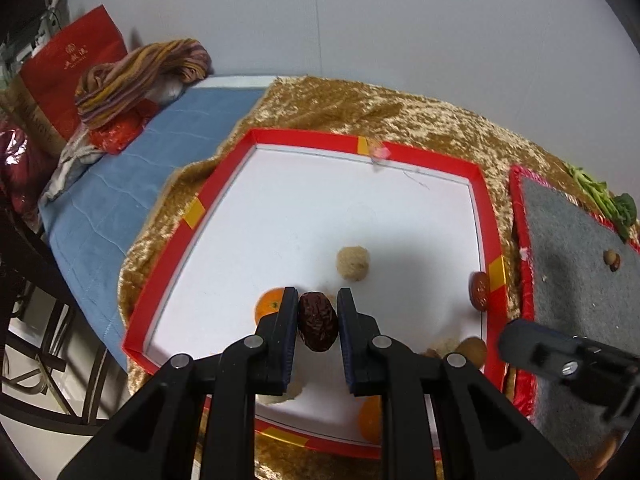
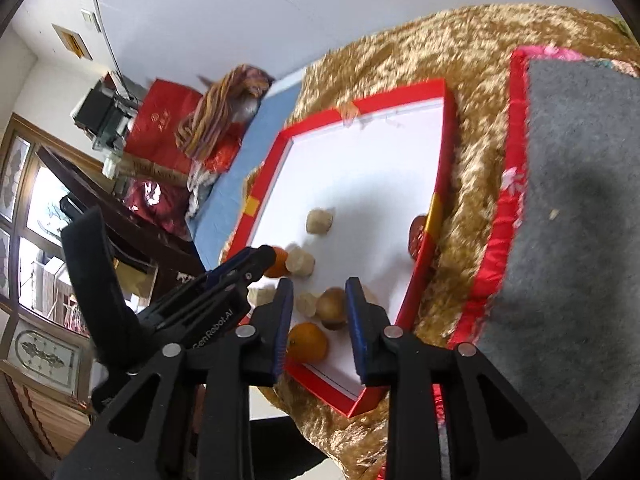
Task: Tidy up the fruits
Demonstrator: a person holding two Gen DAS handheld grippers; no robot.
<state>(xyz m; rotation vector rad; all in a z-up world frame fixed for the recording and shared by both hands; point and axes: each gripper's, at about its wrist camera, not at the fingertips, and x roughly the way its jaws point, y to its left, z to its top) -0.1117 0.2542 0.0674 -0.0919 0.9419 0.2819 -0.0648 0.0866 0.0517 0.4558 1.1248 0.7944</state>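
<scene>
A wrinkled dark red date (image 1: 318, 322) sits between the fingers of my left gripper (image 1: 317, 300), which is shut on it just above the white floor of the red-rimmed tray (image 1: 304, 138). In the tray lie an orange (image 1: 269, 305), a beige ball (image 1: 352, 264), a second date (image 1: 479, 290) against the right rim, a brown fruit (image 1: 472, 352) and another orange (image 1: 370, 420). My right gripper (image 2: 318, 292) is open and holds nothing, over the tray's near corner above the brown fruit (image 2: 332, 303) and an orange (image 2: 308, 342). The right wrist view is blurred.
A grey mat with a red border (image 1: 572, 260) lies right of the tray, with a small nut (image 1: 612, 261) on it and green leaves (image 1: 612, 200) behind. Gold velvet cloth (image 1: 360, 108) covers the table. A blue cloth (image 1: 160, 148), striped scarf (image 1: 140, 80) and red bag (image 1: 76, 60) lie at left.
</scene>
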